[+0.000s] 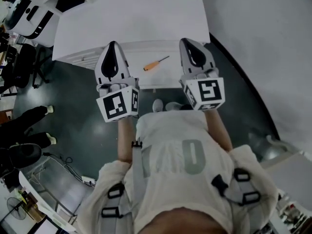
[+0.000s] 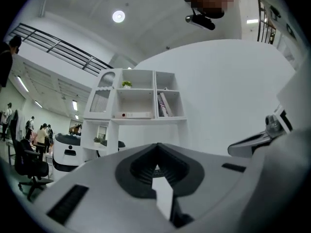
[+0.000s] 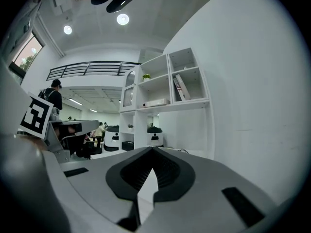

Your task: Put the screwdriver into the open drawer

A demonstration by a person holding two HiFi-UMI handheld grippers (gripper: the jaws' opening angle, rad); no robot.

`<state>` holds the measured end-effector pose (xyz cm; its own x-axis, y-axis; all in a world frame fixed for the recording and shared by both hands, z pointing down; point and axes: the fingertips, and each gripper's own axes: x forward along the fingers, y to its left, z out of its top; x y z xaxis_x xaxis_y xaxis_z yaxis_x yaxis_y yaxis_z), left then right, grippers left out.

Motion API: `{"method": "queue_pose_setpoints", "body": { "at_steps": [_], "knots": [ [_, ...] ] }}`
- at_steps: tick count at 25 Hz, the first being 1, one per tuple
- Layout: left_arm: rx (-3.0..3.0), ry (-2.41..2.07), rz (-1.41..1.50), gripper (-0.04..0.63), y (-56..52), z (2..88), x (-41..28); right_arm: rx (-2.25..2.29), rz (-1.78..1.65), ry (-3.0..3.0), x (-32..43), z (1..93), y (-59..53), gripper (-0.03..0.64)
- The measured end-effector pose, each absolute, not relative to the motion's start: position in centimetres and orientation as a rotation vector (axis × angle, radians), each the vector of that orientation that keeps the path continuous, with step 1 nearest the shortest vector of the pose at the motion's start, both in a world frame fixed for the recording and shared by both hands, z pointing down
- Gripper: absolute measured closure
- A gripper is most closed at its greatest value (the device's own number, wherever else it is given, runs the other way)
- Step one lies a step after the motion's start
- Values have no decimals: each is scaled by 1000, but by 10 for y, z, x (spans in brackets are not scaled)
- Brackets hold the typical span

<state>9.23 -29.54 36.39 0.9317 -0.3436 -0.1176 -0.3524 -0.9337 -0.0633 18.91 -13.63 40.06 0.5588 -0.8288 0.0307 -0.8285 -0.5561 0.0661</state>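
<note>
An orange-handled screwdriver (image 1: 156,63) lies on the white pulled-out drawer (image 1: 146,79), which juts from the front of a white cabinet (image 1: 131,18). In the head view it rests between my two grippers and touches neither. My left gripper (image 1: 113,45) is raised to its left, and my right gripper (image 1: 188,42) is to its right. Both point level and away from me. In the left gripper view the left gripper (image 2: 156,166) is shut with nothing between its jaws. The right gripper (image 3: 151,166) is likewise shut and empty in its own view. Neither gripper view shows the screwdriver.
A white shelf unit (image 2: 136,101) stands ahead against a curved white wall (image 3: 252,81). A black office chair (image 1: 19,62) and a person's legs (image 1: 29,126) are at the left on the dark floor. People and white machines are in the far hall (image 2: 39,135).
</note>
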Motion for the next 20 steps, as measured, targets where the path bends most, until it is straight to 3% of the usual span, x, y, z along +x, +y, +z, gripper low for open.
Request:
{"method": "queue_pose_setpoints", "body": {
  "at_steps": [20],
  "knots": [
    [-3013, 570, 102, 591, -291, 363, 87, 2737, 58, -1416, 190, 410, -122, 612]
  ]
}}
